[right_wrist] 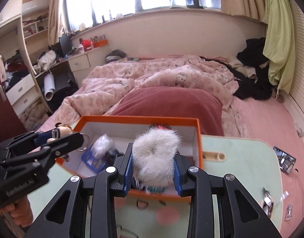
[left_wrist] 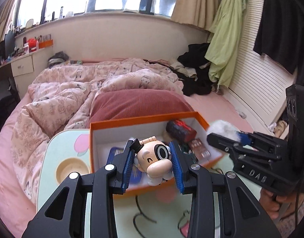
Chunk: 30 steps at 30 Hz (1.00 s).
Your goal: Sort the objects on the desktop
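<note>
A: What is the left tool [left_wrist: 152,162] holding?
B: A little toy man [left_wrist: 155,158] with a big head and a tiny black hat. The two blue pads [left_wrist: 128,166] squeeze him from both sides. He hangs over the orange box [left_wrist: 120,122].

A: And the right tool [right_wrist: 153,170]?
B: It is pinching a white fluffy ball [right_wrist: 156,154]. The pads press into the fur. The ball is above the near edge of the same box.

A: What is in the box?
B: A dark red and black thing [left_wrist: 180,131], a small brown pack [left_wrist: 198,148] and a blue card [left_wrist: 115,152] on the bottom. In the right view another white puff [right_wrist: 103,144] lies in there, but it is blurry.

A: Where does the box sit?
B: On a pale green bench [left_wrist: 66,152] with cartoon pictures, on the bed. A red pillow [left_wrist: 140,103] lies just behind it. A small shiny tray [right_wrist: 286,159] sits near the bench's right edge.
</note>
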{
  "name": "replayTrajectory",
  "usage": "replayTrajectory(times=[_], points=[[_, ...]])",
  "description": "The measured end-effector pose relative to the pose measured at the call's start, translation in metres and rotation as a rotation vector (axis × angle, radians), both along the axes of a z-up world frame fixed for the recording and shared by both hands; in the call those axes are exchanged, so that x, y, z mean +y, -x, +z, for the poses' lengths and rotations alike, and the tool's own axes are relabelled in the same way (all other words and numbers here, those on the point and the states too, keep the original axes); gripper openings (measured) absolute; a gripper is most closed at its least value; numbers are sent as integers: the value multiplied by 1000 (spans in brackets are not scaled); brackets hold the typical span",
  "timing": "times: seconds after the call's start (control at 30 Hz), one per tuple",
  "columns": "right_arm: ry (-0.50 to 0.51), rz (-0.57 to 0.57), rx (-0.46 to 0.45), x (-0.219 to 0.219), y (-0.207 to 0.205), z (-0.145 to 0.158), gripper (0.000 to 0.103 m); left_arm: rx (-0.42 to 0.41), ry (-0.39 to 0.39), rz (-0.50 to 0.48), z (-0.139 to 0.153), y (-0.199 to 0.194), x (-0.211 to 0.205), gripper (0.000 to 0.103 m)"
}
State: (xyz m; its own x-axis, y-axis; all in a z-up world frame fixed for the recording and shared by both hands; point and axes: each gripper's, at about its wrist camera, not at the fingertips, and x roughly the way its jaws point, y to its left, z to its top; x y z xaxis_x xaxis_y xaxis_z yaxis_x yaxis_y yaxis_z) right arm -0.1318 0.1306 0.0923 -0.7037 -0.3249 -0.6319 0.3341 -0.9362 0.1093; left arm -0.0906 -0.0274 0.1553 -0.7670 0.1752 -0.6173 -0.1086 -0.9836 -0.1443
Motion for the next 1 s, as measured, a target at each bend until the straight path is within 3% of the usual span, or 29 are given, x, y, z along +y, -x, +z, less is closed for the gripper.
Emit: replayTrajectory(times=[0.03,0.07,0.13,0.27,0.37,0.57,0.8,0.93,1.0], points=[[-7,1,1,-6,9,-3,38,-12,19,9,-3,11,0,38],[-29,5,-4,-11,17,-7,55,-31,34,17,-7,20,0,40],[-108,-47,-18,-17,28,-16,68,-77,29,45,-15,33,-4,50],[-49,-54,-4,-6,23,-18,79,-20,-54,52,-16,13,-20,70],[-45,-92,15,3,5,-16,81,34,-26,69,-12,-10,-22,74],[-64,-123,38,18,-49,-15,87,10,83,64,-17,-55,-2,74],[-170,-116,-34,31,-91,-53,90,-127,61,41,-56,-84,17,75],[-136,-114,-107,39,-105,-77,90,-162,60,82,-80,-87,22,75],[-155,-112,-160,40,-104,-92,96,-201,61,86,-92,-85,22,77]])
